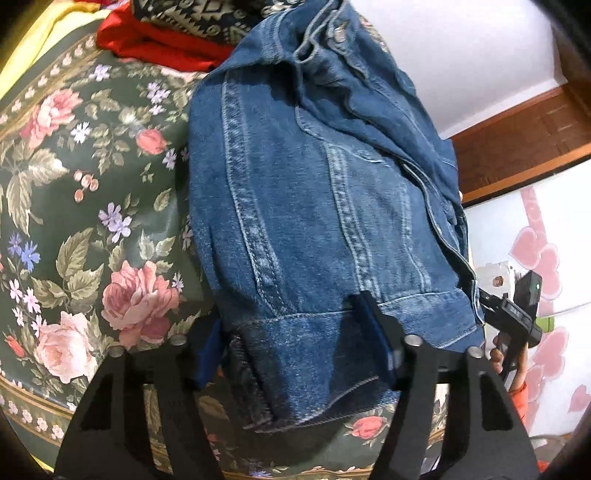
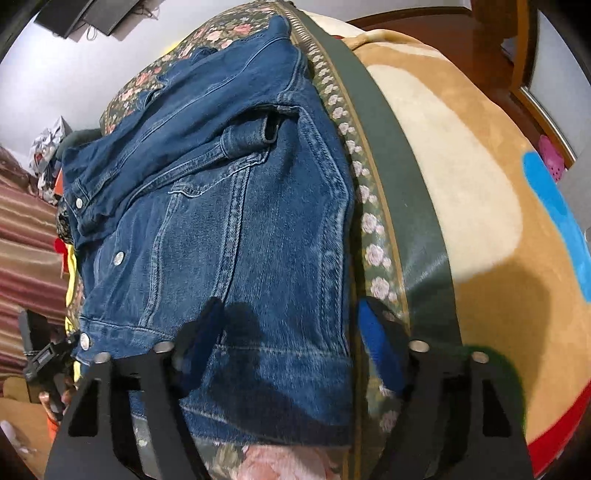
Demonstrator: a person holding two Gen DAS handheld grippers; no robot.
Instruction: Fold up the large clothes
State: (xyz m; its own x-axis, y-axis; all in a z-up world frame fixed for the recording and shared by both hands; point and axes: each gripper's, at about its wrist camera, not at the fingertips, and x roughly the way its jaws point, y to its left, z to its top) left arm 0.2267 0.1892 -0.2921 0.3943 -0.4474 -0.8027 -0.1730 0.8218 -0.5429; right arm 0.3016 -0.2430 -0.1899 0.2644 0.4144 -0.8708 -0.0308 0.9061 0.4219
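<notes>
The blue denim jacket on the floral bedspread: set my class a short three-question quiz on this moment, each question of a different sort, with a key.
1. True or false: the blue denim jacket lies fully spread out with both sleeves stretched wide.
2. Multiple choice: which part of the jacket sits between the fingers of the left hand-held gripper? A) the collar B) the bottom hem C) a sleeve cuff
3. Short answer: what lies past the far end of the jacket, on the dark green floral bedspread, in the left wrist view?

Key
1. False; it is partly folded.
2. B
3. A red garment and a patterned cloth.
</notes>
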